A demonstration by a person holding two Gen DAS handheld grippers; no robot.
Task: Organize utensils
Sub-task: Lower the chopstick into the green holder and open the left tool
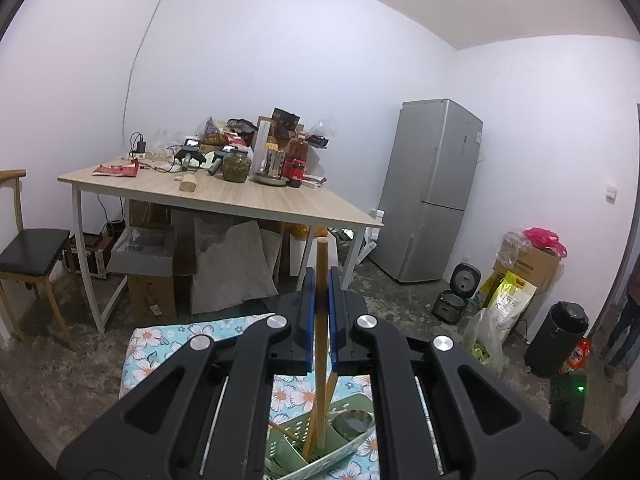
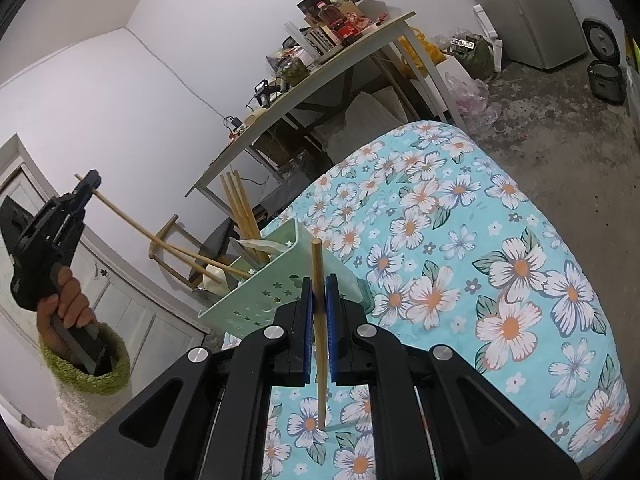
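My left gripper point(image 1: 321, 280) is shut on a wooden chopstick point(image 1: 322, 264) whose lower end reaches down into the green utensil holder point(image 1: 340, 456) below. In the right wrist view the left gripper point(image 2: 90, 184) shows at the left, holding that chopstick point(image 2: 160, 242) slanting into the holder point(image 2: 256, 296). My right gripper point(image 2: 319, 288) is shut on a second wooden chopstick point(image 2: 318, 272), held upright above the floral cloth point(image 2: 460, 260), just right of the holder. Several chopsticks point(image 2: 240, 204) and a white spoon point(image 2: 214, 276) stand in the holder.
A wooden table point(image 1: 248, 196) with jars, packets and clutter stands ahead, with boxes and bags under it. A chair point(image 1: 28, 256) is at the left, a grey fridge point(image 1: 432, 192) at the right. Rice cookers, bags and a black bin point(image 1: 556, 336) sit on the floor.
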